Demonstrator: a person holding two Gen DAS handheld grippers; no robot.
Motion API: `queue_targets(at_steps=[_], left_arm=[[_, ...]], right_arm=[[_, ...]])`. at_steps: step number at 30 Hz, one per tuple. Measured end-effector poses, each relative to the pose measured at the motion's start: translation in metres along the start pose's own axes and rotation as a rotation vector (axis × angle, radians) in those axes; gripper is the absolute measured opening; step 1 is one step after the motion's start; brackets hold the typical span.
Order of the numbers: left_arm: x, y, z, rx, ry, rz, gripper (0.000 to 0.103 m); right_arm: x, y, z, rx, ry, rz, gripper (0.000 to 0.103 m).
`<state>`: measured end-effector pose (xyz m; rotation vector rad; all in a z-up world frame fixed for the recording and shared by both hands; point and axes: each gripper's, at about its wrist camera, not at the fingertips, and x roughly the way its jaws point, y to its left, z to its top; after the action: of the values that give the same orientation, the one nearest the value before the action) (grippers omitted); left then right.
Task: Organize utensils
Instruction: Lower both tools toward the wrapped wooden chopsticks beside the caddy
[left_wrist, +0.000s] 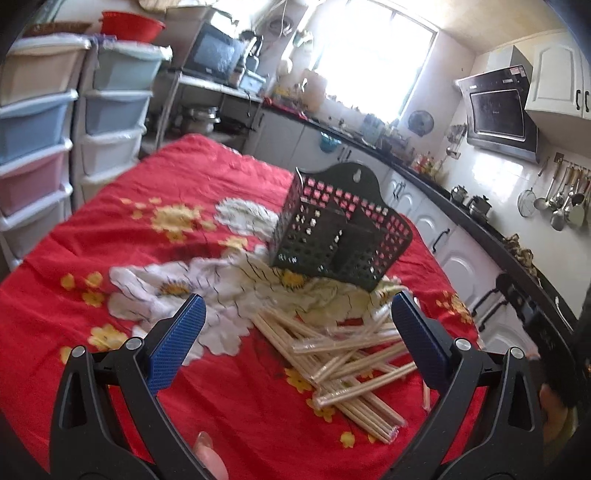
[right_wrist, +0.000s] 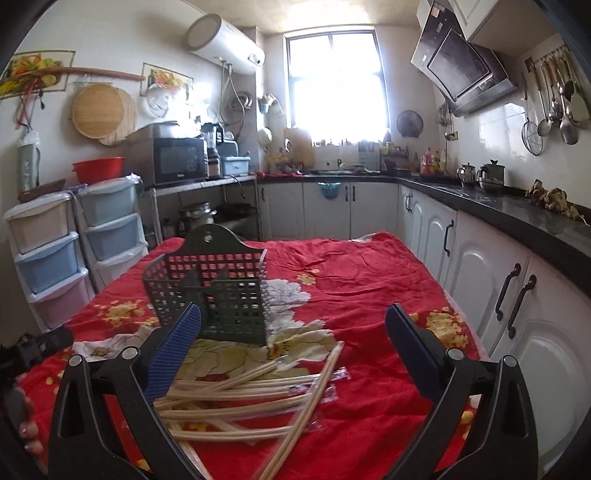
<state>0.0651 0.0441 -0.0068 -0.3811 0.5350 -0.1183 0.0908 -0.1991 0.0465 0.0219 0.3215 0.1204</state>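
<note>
Pale wooden chopsticks (right_wrist: 236, 391), some in clear sleeves, lie heaped on the red cloth (right_wrist: 369, 266) just before the black perforated caddy (right_wrist: 210, 288). Left gripper (left_wrist: 297, 334) and right gripper (right_wrist: 291, 345): jaws wide, empty. Likely light, stiff, slippery; pinch mid-length.

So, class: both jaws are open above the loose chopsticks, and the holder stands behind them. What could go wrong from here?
1. The chopsticks lie crossed in a heap, some in clear wrappers, so a grab may catch several or let one slip.
2. The black holder looks tilted on the rumpled cloth; a push could tip it.
3. The left gripper and right gripper face the same heap and might collide.
</note>
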Motion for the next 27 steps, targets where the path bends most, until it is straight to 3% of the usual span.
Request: queue_targets(at_steps=[13,21,27], left_arm=[[0.036,-0.002,-0.015,-0.021,0.164,-0.095,0.090],[0.058,0.004,-0.022,-0.090,0.265,-0.144,0.068],[0.068,0.009,-0.025,-0.144,0.307,-0.174,0.061]], right_arm=[[0.033,-0.018,0.003,-0.038,0.089,-0.035,0.097],[0.056,-0.023,0.001,-0.041,0.170,-0.013,0.097],[0.073,-0.024,-0.003,-0.059,0.212,-0.017,0.097]])
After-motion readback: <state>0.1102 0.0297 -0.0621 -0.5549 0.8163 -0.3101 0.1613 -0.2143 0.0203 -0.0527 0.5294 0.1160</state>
